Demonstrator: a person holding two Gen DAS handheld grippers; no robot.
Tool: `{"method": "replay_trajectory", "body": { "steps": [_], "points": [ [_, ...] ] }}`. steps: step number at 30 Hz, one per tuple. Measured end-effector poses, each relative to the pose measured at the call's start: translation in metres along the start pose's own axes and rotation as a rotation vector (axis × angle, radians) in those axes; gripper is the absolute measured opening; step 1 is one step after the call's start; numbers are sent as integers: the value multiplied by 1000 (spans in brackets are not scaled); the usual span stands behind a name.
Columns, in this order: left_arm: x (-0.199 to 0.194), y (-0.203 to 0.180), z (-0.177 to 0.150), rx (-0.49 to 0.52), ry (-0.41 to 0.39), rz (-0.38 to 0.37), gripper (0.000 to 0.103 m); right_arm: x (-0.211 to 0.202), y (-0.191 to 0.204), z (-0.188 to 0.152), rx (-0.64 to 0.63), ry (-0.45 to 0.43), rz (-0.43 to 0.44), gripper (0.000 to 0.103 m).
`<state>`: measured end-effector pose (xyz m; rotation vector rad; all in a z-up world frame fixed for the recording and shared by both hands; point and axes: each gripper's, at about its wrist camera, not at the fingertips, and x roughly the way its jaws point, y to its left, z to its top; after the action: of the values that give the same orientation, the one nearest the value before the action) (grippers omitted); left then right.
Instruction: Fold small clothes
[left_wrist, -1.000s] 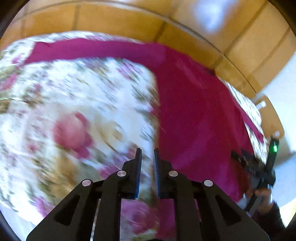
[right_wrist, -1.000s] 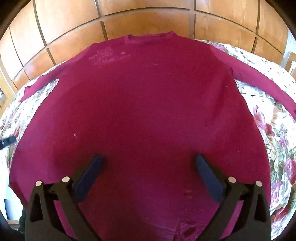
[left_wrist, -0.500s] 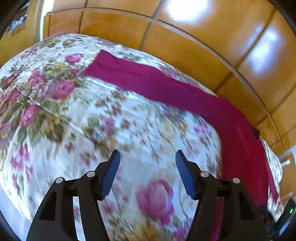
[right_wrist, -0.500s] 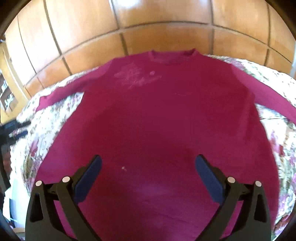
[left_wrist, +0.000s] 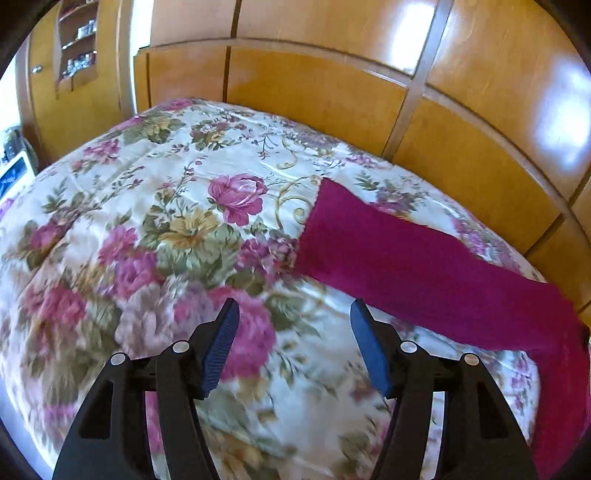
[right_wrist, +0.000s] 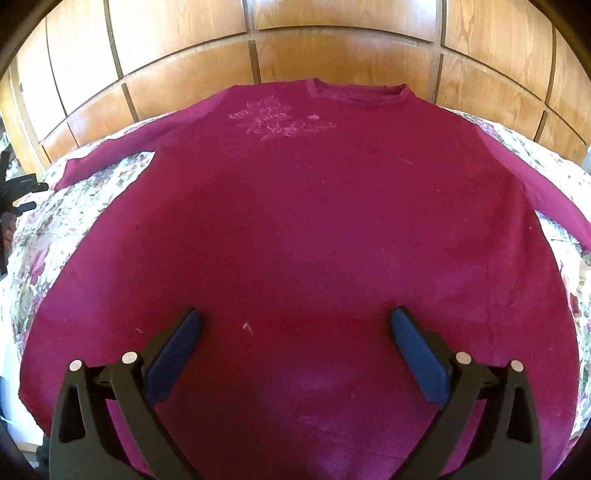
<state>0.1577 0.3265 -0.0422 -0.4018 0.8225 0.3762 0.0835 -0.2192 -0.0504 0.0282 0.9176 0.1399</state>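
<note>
Magenta sweater (right_wrist: 295, 221) flat on bed w/ floral quilt (left_wrist: 166, 229), glossy wood panels (left_wrist: 461, 155) behind. Left gripper (left_wrist: 294, 314) just opened, empty; right gripper (right_wrist: 295, 325) wide open, empty.

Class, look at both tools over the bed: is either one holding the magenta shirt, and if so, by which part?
Nothing is held. The left tool hangs open over the floral bedspread, short of the sleeve. The right tool is open above the magenta shirt.

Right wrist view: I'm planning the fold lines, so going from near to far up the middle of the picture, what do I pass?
Right gripper, open over the shirt's lower part → plain front of the shirt → pale flower print → neckline → wooden headboard.
</note>
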Motion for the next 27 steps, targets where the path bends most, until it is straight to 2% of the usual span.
{"method": "replay_trajectory", "body": {
  "steps": [5,6,7,9,11,15,17,19,21,23,24,27],
  "points": [
    [34,3,16,-42,41,-81,62,3,2,2,2,10,-19,101],
    [41,-1,17,-36,55,-98,46,4,3,3,2,12,-24,101],
    [47,-5,19,-25,67,-121,17,4,3,3,3,14,-27,101],
    [53,-19,23,21,80,-135,7,5,4,4,4,15,-34,101],
    [49,-28,36,12,66,-142,6,6,4,4,4,17,-37,101],
    [19,-23,91,-159,-64,-224,6,6,4,4,4,21,-39,101],
    [20,-29,104,-155,-69,-167,6,6,4,4,4,16,-40,101],
    [34,-43,91,-80,-15,-50,5,6,3,3,5,7,-40,101],
    [39,-46,69,-38,13,16,5,6,2,1,5,2,-37,101],
    [31,-35,42,-62,31,22,5,6,1,1,5,-5,-34,101],
    [26,-21,27,-110,37,21,5,6,0,0,4,-9,-31,101],
    [23,-2,4,-184,75,-3,5,6,0,0,2,-13,-24,101]
  ]
}}
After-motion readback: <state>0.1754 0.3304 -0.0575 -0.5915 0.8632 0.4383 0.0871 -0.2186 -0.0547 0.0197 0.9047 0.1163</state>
